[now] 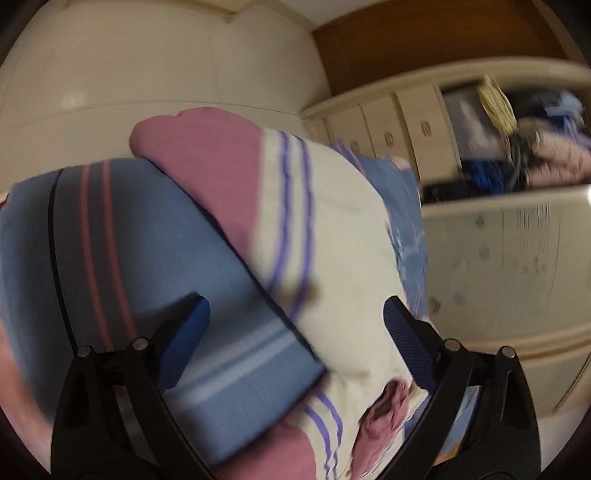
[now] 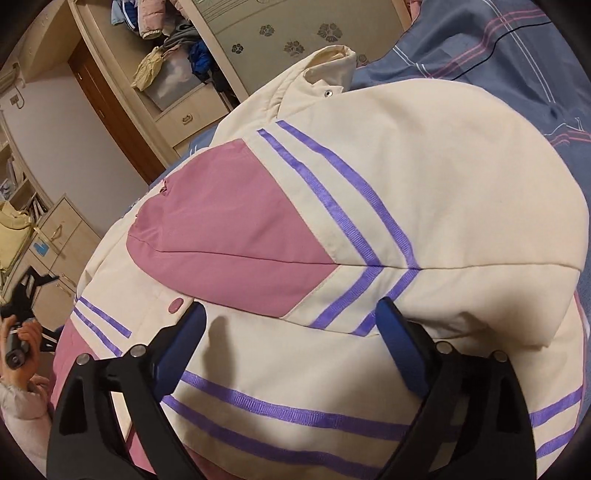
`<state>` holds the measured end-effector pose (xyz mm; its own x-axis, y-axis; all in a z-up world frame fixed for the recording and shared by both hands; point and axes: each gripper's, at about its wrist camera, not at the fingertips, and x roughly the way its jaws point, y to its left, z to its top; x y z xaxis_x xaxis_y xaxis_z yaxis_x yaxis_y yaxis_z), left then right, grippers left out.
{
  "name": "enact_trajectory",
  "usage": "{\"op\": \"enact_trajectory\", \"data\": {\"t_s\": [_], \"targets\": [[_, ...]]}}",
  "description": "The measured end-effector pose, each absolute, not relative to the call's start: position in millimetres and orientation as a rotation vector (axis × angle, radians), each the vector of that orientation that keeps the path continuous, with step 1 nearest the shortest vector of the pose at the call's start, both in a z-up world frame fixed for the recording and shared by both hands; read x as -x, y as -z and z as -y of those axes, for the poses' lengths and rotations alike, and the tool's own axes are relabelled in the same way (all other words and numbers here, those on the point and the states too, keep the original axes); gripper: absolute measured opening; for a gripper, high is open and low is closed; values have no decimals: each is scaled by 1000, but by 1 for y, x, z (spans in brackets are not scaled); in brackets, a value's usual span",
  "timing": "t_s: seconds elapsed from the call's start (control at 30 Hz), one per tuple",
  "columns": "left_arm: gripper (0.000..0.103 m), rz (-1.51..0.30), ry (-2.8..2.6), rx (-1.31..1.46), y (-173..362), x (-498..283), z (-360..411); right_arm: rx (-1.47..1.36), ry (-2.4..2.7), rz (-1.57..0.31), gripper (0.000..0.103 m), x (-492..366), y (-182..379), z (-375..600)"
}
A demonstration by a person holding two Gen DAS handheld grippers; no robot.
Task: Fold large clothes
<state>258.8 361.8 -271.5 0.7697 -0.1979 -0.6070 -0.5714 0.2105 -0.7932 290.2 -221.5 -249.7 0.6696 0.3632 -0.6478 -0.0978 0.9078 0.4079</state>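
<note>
A puffy cream jacket (image 2: 424, 177) with pink panels and purple stripes lies on a bed, a sleeve folded across its body. My right gripper (image 2: 291, 325) is open and empty, hovering just above the jacket's cream front. In the blurred left wrist view the same jacket (image 1: 332, 229) lies ahead. My left gripper (image 1: 295, 317) is open and empty, above the jacket and the blue bedding. The left gripper also shows in the right wrist view (image 2: 26, 295), held in a hand beside the bed.
The blue striped bedsheet (image 2: 498, 55) covers the bed around the jacket, and shows in the left wrist view (image 1: 155, 229). A cream wardrobe (image 2: 236, 22) with an open shelf of piled clothes (image 1: 517, 147) stands past the bed. A wooden door (image 2: 110, 110) and drawers (image 2: 55, 243) are at left.
</note>
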Motion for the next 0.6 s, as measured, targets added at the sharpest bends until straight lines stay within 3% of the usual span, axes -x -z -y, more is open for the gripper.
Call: {"op": "enact_trajectory", "data": {"t_s": [0.17,0.37,0.43,0.47,0.5,0.6], "targets": [[96,-498,-202,1612,306,-258,-414,-354,-264,-785,93,-289,249,222],[92,-486,-83,1622,310,-291,-431,-362,-270,-777,93,-289,250,222],[52,-421,-24,1666,319,-292,-437,-369,-273,-772,93,-288,250,223],[20,-400,8,1687,327,-291,-440,-373,-275,-770,93,-288,250,223],[8,-386,39,1719,335,-293,-442,-377,-277,-768,93,-288,250,223],[4,-377,43,1769,349,-296,-441,-385,-280,-762,93,-288,251,224]]}}
